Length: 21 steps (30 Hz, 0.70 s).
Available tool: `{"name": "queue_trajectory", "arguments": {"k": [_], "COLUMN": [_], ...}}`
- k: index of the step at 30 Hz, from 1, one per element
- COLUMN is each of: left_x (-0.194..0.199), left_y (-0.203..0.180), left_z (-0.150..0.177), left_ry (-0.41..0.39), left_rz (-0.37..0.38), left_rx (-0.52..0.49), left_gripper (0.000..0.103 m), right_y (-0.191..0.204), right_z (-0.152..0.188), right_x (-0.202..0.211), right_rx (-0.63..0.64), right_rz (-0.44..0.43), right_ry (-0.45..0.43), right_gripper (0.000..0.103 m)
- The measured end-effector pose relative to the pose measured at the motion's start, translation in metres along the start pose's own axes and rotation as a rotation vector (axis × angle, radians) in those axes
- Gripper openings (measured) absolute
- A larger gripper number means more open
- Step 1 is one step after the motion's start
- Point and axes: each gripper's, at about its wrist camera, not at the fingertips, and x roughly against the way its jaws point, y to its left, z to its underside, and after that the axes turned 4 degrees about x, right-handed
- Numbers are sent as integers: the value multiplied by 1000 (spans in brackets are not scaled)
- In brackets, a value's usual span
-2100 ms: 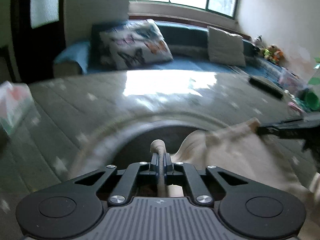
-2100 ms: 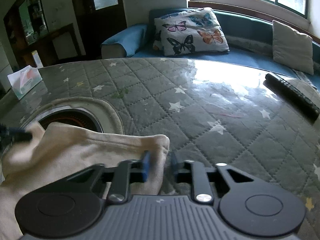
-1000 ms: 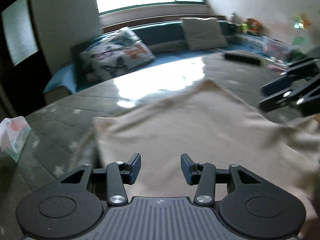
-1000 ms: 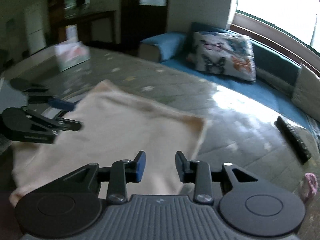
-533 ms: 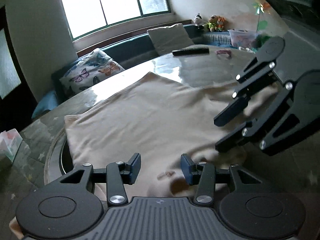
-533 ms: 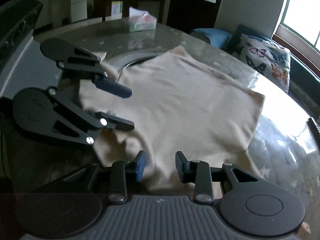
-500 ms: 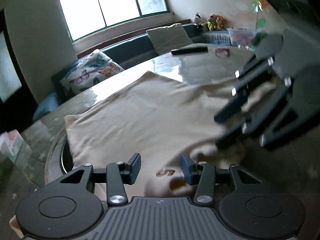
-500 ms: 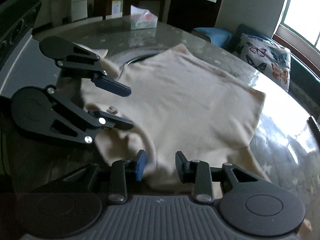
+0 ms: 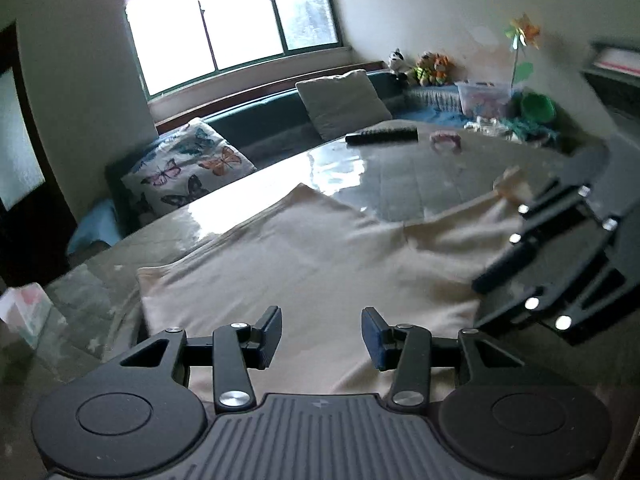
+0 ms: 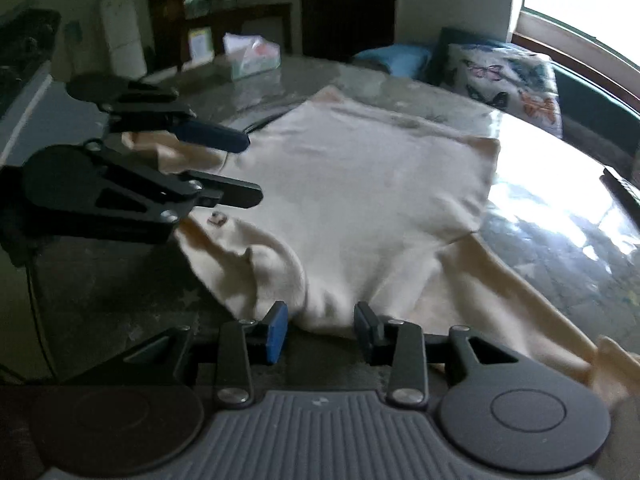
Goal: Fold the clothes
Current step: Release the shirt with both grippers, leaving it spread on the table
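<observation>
Cream long-sleeved top (image 10: 360, 184) lies spread flat on the table (image 10: 560, 216), so I judge I'm between folds. My left gripper (image 9: 320, 330) and right gripper (image 10: 320, 326) hover over its near edge, jaws spread, empty. Next I'd pinch what looks like a sleeve (image 10: 520, 300) and fold it inward.
</observation>
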Motion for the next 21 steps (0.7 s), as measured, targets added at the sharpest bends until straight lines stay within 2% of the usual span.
{"name": "queue_trajectory", "arguments": {"k": [3, 7, 13, 19, 21], "left_x": [-13, -34, -52, -53, -53], "left_y": [-9, -28, -48, -57, -58], "left_z": [-8, -12, -11, -6, -4], "left_ry": [8, 30, 60, 73, 75], "left_rz": [34, 85, 120, 129, 128], "left_rx": [13, 15, 26, 13, 8], "left_gripper": [47, 48, 50, 50, 49], "right_y": [-16, -47, -75, -104, -113], "right_z": [7, 25, 42, 58, 64], "right_x": [19, 34, 31, 29, 28], "right_rx": [-90, -217, -272, -326, -344], "right_rz": [58, 177, 304, 431, 473], "right_ry": [-41, -58, -39, -19, -12], "right_gripper": [37, 37, 37, 36, 27]}}
